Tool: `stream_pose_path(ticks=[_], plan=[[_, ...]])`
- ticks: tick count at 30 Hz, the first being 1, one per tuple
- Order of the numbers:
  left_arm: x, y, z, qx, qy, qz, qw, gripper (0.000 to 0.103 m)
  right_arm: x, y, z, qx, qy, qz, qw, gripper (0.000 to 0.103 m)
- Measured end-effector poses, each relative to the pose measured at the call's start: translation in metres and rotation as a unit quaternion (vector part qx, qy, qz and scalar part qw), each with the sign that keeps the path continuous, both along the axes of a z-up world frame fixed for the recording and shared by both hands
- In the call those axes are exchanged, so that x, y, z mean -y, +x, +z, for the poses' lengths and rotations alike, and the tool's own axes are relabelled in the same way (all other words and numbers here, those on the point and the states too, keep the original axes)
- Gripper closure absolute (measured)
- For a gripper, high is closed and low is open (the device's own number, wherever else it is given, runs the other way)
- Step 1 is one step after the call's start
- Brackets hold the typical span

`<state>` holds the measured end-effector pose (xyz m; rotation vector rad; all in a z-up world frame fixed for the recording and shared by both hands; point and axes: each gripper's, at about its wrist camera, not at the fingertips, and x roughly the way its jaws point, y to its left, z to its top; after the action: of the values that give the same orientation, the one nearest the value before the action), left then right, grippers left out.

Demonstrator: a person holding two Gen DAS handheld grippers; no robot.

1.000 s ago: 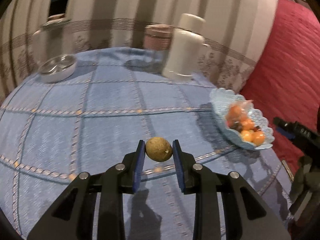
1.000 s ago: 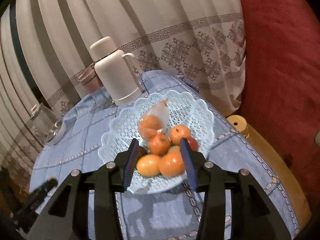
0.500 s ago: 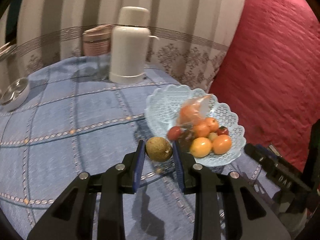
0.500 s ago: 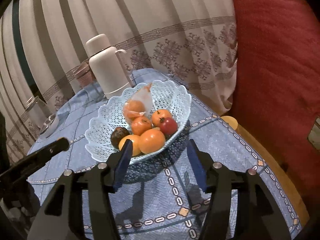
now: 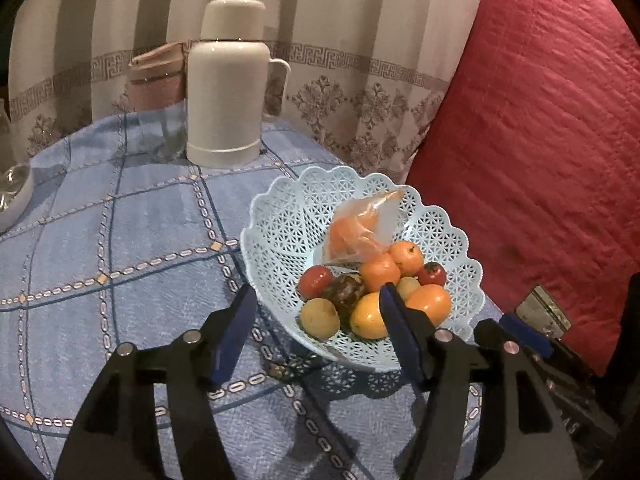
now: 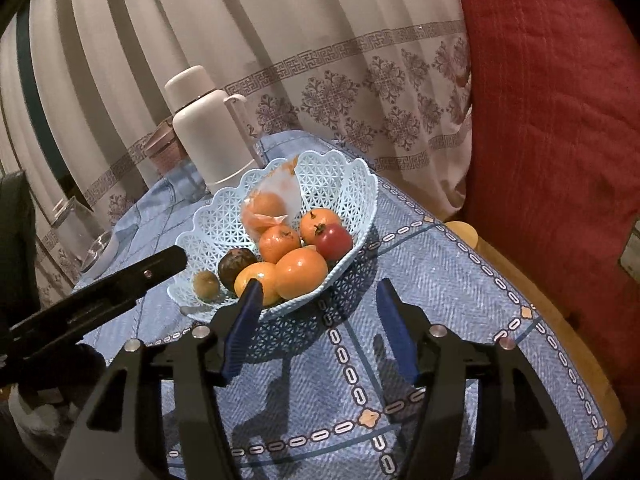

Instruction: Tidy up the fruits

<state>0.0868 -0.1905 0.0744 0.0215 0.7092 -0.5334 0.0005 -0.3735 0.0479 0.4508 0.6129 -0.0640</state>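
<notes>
Your left gripper [image 5: 316, 324] has just sprung apart, leaving the small brownish fruit [image 5: 320, 318] in the pale blue basket [image 5: 280, 220] on the blue checked tablecloth [image 5: 120, 240], while your right gripper [image 6: 318, 316] has been widening, empty, before the patterned curtain [image 6: 340, 60] and red cushion [image 6: 560, 120].

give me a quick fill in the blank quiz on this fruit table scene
1. The fruits lie in a light blue lattice ____.
2. The left gripper has its jaws ____, with nothing clamped between them.
3. The white thermos stands ____ on the blue tablecloth.
4. One orange sits inside a clear plastic ____.

Missing words: basket; open; upright; bag
</notes>
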Motion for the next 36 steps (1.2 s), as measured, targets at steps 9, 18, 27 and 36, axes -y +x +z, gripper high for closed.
stream_pose_path(ticks=[9, 18, 27, 36], plan=[[-0.023, -0.01, 0.019, 0.037, 0.011, 0.051, 0.9979, 0.011, 0.0, 0.002, 0.006, -0.002, 0.007, 0.018, 1.0, 0.02], [-0.034, -0.028, 0.04, 0.087, 0.052, 0.106, 0.9892, 0.006, -0.003, 0.001, 0.025, -0.002, -0.016, 0.03, 0.999, 0.008], [-0.029, -0.049, 0.061, 0.124, 0.081, 0.127, 0.9809, 0.005, -0.003, -0.013, 0.05, 0.03, -0.045, 0.025, 0.998, 0.004], [-0.025, -0.064, 0.073, 0.155, 0.105, 0.143, 0.9719, 0.005, -0.003, -0.023, 0.068, 0.052, -0.068, 0.024, 0.996, 0.003]])
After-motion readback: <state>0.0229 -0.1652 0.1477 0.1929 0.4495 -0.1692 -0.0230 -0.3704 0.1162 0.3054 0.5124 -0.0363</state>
